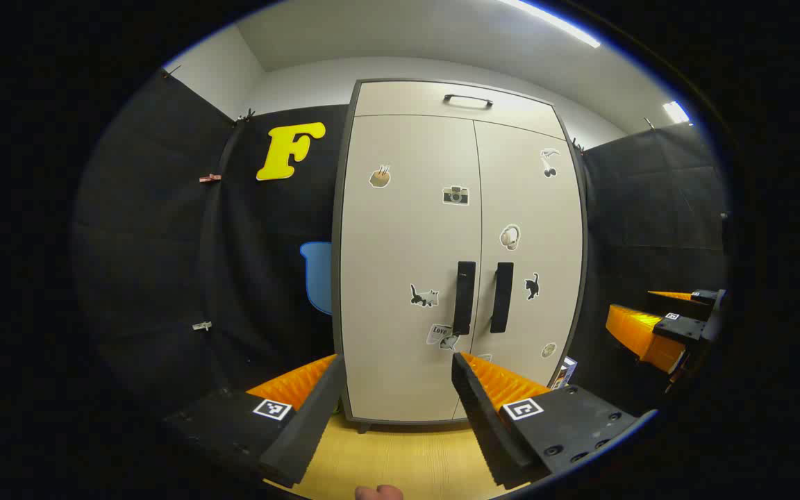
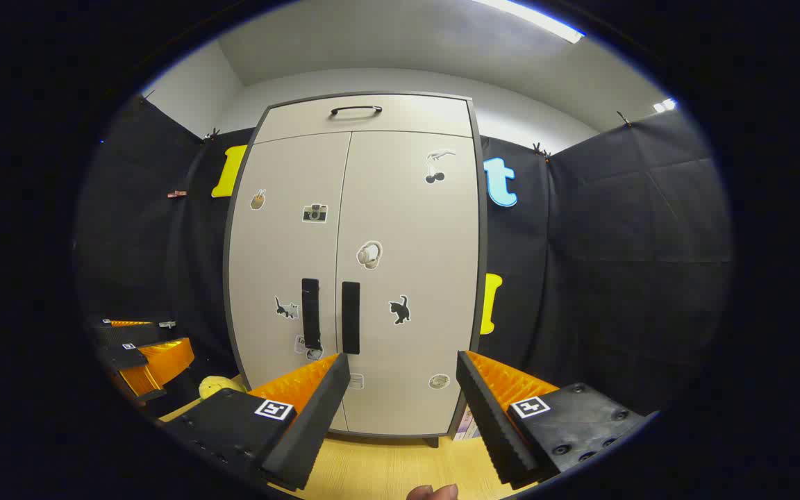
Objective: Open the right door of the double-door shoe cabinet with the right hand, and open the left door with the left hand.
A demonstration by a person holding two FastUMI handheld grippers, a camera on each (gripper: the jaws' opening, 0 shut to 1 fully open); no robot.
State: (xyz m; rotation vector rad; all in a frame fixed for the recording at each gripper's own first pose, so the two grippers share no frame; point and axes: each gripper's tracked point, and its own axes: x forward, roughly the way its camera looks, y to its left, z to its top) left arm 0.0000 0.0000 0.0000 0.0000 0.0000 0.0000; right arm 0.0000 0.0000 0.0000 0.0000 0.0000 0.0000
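Note:
A tall beige shoe cabinet (image 1: 407,229) (image 2: 365,208) stands ahead with both doors closed. Its left door handle (image 1: 464,297) (image 2: 310,313) and right door handle (image 1: 501,296) (image 2: 351,317) are dark vertical bars either side of the centre seam. My left gripper (image 1: 398,371) is open, some way short of the cabinet, roughly in front of the left door. My right gripper (image 2: 403,368) is open too, short of the right door, with nothing between its fingers. The right gripper (image 1: 671,326) also shows at the right of the left gripper view, and the left gripper (image 2: 139,351) at the left of the right gripper view.
A top drawer with a dark handle (image 1: 468,101) (image 2: 356,110) sits above the doors. Stickers dot both doors. The cabinet stands on a light wooden floor (image 1: 400,458). A yellow soft thing (image 2: 216,384) lies by its left foot, a small box (image 1: 565,371) by its right.

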